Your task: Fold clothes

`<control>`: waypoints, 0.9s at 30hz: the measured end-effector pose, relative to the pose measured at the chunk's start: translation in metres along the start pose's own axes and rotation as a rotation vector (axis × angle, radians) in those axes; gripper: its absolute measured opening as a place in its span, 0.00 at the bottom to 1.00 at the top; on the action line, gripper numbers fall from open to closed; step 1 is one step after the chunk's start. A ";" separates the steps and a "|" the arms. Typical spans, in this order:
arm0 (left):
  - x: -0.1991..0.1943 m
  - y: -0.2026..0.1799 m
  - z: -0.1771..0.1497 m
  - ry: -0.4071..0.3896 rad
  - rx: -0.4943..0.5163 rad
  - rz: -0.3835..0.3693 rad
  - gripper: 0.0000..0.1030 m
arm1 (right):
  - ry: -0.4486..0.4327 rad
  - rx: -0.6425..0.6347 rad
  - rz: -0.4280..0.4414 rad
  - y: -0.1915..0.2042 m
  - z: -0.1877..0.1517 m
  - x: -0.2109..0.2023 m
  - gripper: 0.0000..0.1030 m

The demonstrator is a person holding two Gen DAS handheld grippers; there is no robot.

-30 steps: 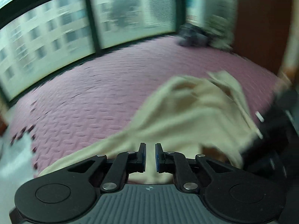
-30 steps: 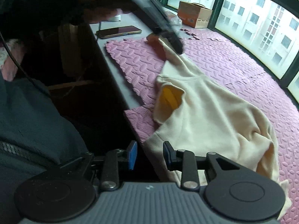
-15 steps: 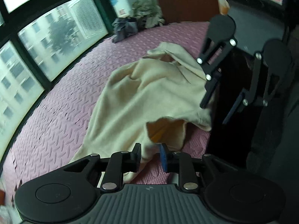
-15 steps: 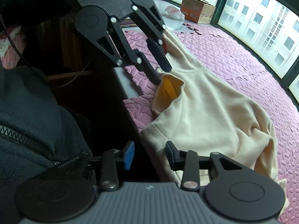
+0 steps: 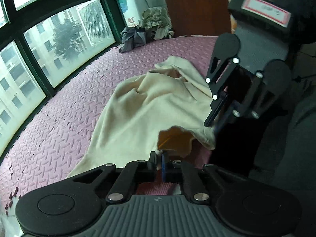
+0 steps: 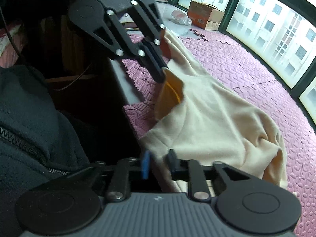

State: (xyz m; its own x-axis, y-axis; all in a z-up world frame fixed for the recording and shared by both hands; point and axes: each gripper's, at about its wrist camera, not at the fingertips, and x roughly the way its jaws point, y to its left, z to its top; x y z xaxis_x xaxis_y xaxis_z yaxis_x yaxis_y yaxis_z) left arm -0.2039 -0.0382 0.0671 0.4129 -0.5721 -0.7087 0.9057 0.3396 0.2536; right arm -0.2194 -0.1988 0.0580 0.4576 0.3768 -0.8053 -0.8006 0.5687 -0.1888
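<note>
A cream garment (image 5: 150, 106) with an orange lining lies crumpled on the pink foam mat (image 5: 69, 118). My left gripper (image 5: 159, 161) is closing, and its pads pinch the edge of the orange-lined opening. The right wrist view shows the same left gripper (image 6: 163, 75) pointing down onto that opening of the garment (image 6: 213, 122). My right gripper (image 6: 158, 164) is closing too, with the garment's near hem corner between its blurred pads. From the left wrist view, the right gripper (image 5: 214, 127) has its tips together on that corner.
A heap of other clothes (image 5: 150, 25) lies at the far end of the mat by a wooden cabinet (image 5: 193, 7). A cardboard box (image 6: 205, 16) and a plastic bag (image 6: 180, 17) sit by the windows. The person's dark jacket (image 6: 29, 118) is close on the left.
The left gripper swung over to the garment's orange-lined opening and closed on its edge. The right gripper stayed put and its jaws narrowed onto the hem corner.
</note>
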 end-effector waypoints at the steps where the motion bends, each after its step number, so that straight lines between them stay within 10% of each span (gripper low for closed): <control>1: -0.002 -0.002 -0.002 0.005 0.012 -0.009 0.05 | 0.000 0.005 0.008 -0.001 0.000 -0.002 0.09; 12: -0.003 -0.005 -0.013 0.054 0.030 -0.093 0.08 | 0.011 0.087 0.145 -0.007 -0.006 -0.024 0.12; 27: -0.013 0.055 0.014 -0.046 -0.204 0.015 0.24 | -0.017 0.754 -0.411 -0.180 -0.057 -0.042 0.20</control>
State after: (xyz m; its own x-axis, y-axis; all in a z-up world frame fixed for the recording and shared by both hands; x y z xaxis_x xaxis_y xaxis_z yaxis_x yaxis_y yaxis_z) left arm -0.1578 -0.0228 0.0996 0.4344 -0.5975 -0.6740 0.8633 0.4897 0.1223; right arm -0.1164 -0.3590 0.0933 0.6653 0.0419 -0.7454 -0.1016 0.9942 -0.0348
